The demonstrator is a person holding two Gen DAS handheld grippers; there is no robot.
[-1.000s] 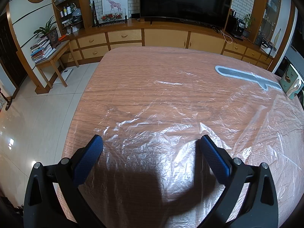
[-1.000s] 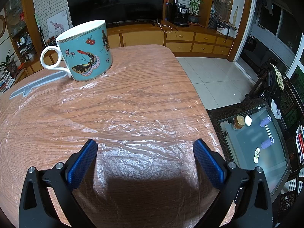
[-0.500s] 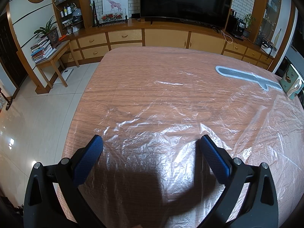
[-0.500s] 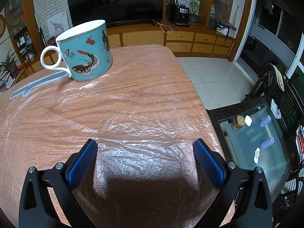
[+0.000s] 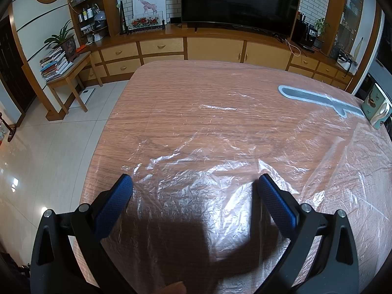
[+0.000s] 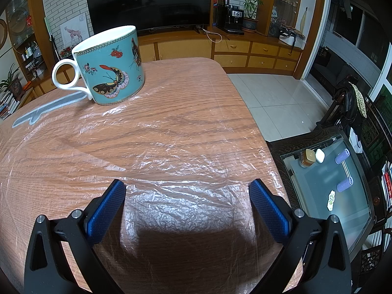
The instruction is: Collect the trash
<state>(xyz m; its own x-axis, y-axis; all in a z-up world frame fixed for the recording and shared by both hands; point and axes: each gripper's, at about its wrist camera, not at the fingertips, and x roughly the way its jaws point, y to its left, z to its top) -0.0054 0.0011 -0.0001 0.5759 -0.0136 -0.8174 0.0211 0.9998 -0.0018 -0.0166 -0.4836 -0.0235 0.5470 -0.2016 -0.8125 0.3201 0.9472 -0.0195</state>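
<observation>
A thin clear plastic sheet (image 5: 220,161) lies spread and wrinkled over the wooden table (image 5: 176,83); it also shows in the right wrist view (image 6: 176,171). My left gripper (image 5: 194,186) is open and empty, low over the sheet near the table's front left edge. My right gripper (image 6: 187,191) is open and empty, low over the sheet near the table's front right corner. A teal butterfly mug (image 6: 109,65) stands on the sheet, far left of the right gripper; it shows at the far right in the left wrist view (image 5: 376,106).
A grey flat knife-shaped piece (image 5: 318,98) lies under the sheet beside the mug, also seen in the right wrist view (image 6: 49,109). A glass side table (image 6: 328,178) with small items stands right of the table. Cabinets and a TV (image 5: 240,0) line the far wall.
</observation>
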